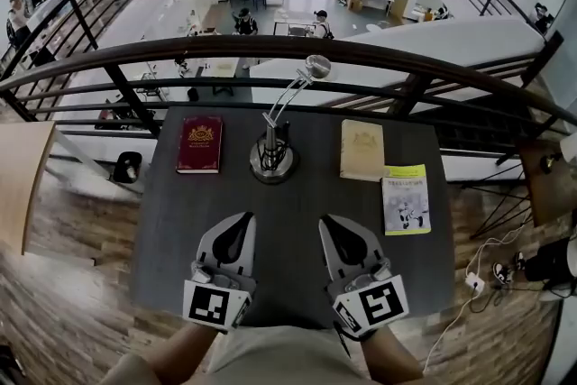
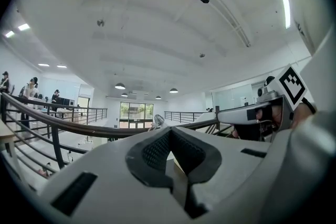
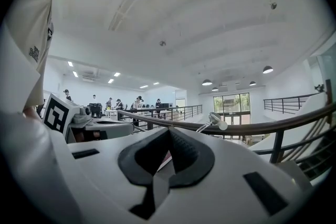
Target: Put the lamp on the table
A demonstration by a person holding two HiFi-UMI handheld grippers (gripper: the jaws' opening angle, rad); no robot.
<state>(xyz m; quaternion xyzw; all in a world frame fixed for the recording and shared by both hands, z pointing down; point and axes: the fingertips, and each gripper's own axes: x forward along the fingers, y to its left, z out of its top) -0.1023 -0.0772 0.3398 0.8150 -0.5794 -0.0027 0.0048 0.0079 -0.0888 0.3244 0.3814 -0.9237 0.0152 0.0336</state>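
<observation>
The lamp [image 1: 273, 153] stands upright on the dark table [image 1: 288, 221], at the middle of its far half. It has a round metal base, a bent silver arm and a small head [image 1: 317, 64] reaching over the railing. My left gripper [image 1: 242, 223] and right gripper [image 1: 330, 224] rest side by side on the near half of the table, well short of the lamp. Both are shut with nothing between their jaws. The lamp's head [image 2: 157, 120] peeks over the left gripper [image 2: 169, 131], and it also shows [image 3: 217, 120] past the right gripper [image 3: 169, 131].
A red book [image 1: 199, 144] lies left of the lamp and a beige book [image 1: 361, 150] right of it. A yellow-green booklet [image 1: 406, 199] lies near the table's right edge. A dark railing [image 1: 270, 50] runs behind the table, above a lower floor with people.
</observation>
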